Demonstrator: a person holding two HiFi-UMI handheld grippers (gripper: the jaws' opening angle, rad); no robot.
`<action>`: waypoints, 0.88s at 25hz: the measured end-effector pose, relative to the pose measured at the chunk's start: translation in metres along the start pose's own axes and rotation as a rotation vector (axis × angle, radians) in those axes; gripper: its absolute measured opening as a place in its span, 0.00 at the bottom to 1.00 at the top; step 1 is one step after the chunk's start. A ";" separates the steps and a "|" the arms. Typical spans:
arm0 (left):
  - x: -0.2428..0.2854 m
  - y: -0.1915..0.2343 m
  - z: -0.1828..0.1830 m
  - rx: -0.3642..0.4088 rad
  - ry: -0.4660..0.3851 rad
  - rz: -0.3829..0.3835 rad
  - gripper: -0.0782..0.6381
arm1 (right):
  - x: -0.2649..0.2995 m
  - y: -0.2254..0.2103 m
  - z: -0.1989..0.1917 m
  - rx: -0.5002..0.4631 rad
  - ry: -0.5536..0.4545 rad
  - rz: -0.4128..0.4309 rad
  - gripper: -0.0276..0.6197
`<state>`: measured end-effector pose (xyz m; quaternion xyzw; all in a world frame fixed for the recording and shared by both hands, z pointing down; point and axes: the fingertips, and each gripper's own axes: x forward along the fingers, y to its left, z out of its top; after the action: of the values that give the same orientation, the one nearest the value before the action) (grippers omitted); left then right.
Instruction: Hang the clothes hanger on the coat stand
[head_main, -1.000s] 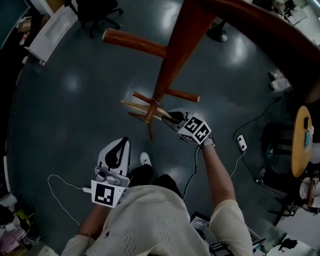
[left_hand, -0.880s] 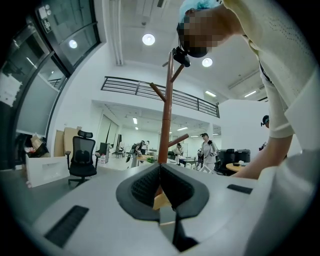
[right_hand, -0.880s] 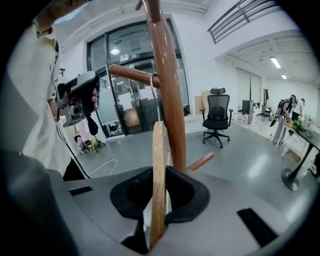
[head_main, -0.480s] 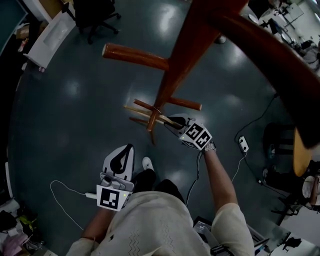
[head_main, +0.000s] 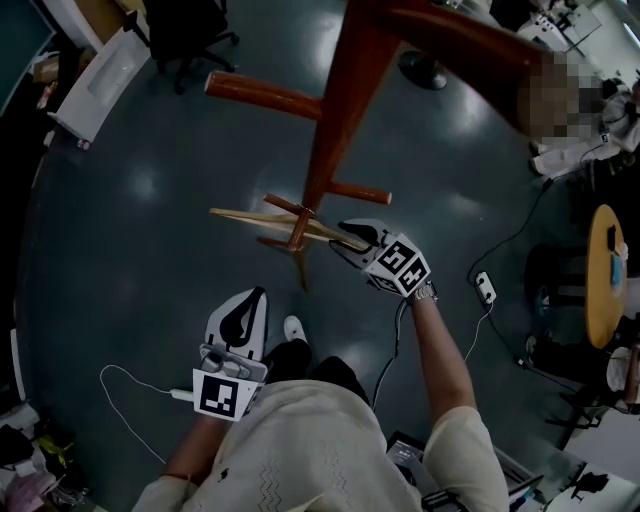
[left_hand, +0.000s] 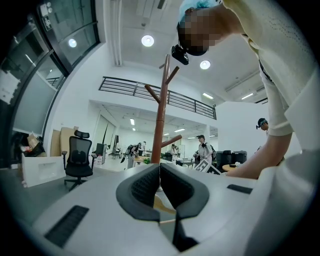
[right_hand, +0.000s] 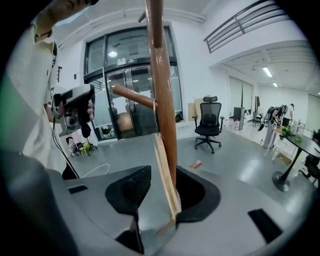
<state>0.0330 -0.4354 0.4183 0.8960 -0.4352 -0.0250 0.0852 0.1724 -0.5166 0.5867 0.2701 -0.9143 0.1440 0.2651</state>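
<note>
Cream knit top (head_main: 300, 440), wristwatch (head_main: 424, 291), grey left tongs (head_main: 248, 298), grey right tongs (head_main: 348, 240)

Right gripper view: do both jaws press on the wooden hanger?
No, the right gripper's jaws have just been opening: the hanger leans on one jaw, with a clear gap to the other.

The coat stand (head_main: 338, 120) had its top cut off by the head view's upper edge, and its pole left the right gripper view high above the fingers. The clothes hanger (head_main: 250, 216) stood between the jaws of the right gripper (head_main: 347, 237), which had just been opening. Beyond the fingertips its hook could not be made out against the pole. Behind the closed fingers of the left gripper (left_hand: 159, 172), a pale sliver (left_hand: 161, 204) showed too little to identify.
</note>
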 end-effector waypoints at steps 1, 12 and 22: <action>-0.003 -0.003 -0.001 0.014 0.000 -0.011 0.13 | -0.005 0.003 0.002 -0.007 -0.006 -0.001 0.27; -0.019 -0.069 0.012 0.020 -0.064 -0.061 0.13 | -0.091 0.057 0.024 -0.042 -0.184 -0.114 0.27; -0.054 -0.130 0.017 0.061 -0.104 -0.066 0.13 | -0.169 0.149 0.052 -0.015 -0.436 -0.207 0.09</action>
<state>0.0989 -0.3166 0.3774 0.9094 -0.4099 -0.0611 0.0344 0.1869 -0.3460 0.4312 0.3851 -0.9184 0.0477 0.0768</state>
